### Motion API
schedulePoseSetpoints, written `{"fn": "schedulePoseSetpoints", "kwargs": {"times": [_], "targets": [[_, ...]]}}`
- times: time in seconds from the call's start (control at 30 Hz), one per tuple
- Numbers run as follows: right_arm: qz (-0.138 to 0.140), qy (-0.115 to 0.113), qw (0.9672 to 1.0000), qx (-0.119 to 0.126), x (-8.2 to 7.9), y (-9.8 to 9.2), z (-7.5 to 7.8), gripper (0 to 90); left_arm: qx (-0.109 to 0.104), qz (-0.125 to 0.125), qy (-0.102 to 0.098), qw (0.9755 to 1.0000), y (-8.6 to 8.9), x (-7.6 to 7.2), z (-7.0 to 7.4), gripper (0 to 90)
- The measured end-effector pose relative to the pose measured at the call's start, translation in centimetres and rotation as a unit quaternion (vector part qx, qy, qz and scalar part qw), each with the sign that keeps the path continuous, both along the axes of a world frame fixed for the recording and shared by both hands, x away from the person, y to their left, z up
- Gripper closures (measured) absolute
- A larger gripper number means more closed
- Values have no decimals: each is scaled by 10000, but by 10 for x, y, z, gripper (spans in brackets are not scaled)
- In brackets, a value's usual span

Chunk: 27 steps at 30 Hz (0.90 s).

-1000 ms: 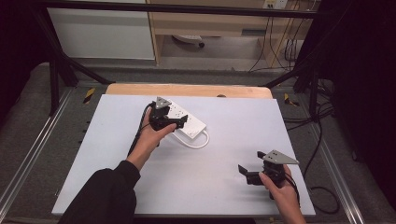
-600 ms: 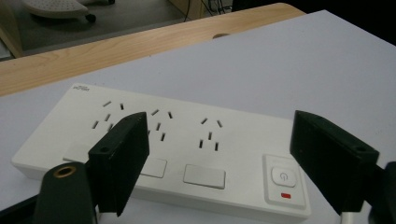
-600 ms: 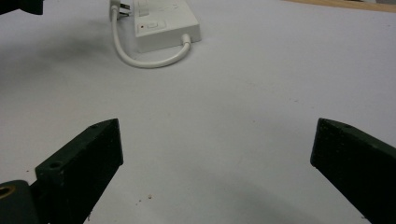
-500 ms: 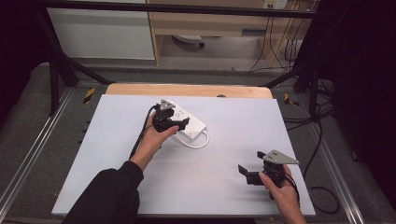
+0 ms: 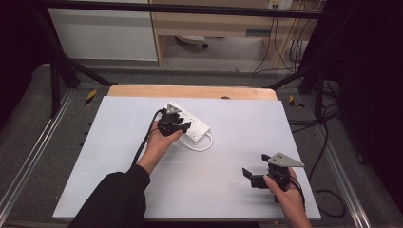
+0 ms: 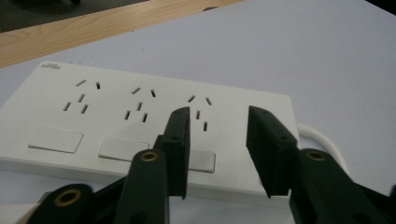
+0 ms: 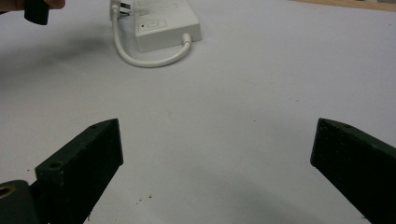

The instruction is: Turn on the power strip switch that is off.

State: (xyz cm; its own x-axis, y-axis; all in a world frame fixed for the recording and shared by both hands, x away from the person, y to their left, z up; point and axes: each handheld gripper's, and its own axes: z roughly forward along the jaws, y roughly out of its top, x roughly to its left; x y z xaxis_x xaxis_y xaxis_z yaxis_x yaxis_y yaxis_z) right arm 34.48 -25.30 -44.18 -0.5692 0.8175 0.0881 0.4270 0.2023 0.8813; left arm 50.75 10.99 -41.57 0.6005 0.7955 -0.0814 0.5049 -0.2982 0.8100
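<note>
White counter (image 5: pixel 142 190) spreads under your hands, and your left gripper (image 6: pixel 218 140) has just been narrowing its jaws, which stand partly closed with nothing between them, poised just above the power strip (image 6: pixel 140 116) near its cable end. That strip lies toward twelve o'clock on the counter, and narrowed jaws probably mean you are readying to press or pinch something there. Your right gripper (image 7: pixel 215 163), jaws spread wide and empty, rests at five o'clock, well apart.

Small illegible brand mark, power strip (image 6: pixel 154 116) corner
</note>
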Motion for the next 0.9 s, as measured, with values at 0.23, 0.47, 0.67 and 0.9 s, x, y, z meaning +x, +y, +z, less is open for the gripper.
{"fn": "schedulePoseSetpoints", "kwargs": {"times": [0.23,0.47,0.67,0.9], "targets": [[3,4,10000,5,0,0,0,29,-24,-37,40,10000,2,2,-1,742],[8,-6,10000,10,0,0,0,29,-69,-68,108,9999,3,4,-5,840],[7,-2,10000,17,0,0,0,29,-21,-139,169,9998,2,5,-8,887],[13,3,10000,19,0,0,0,29,106,-80,218,9997,2,6,-11,900]]}}
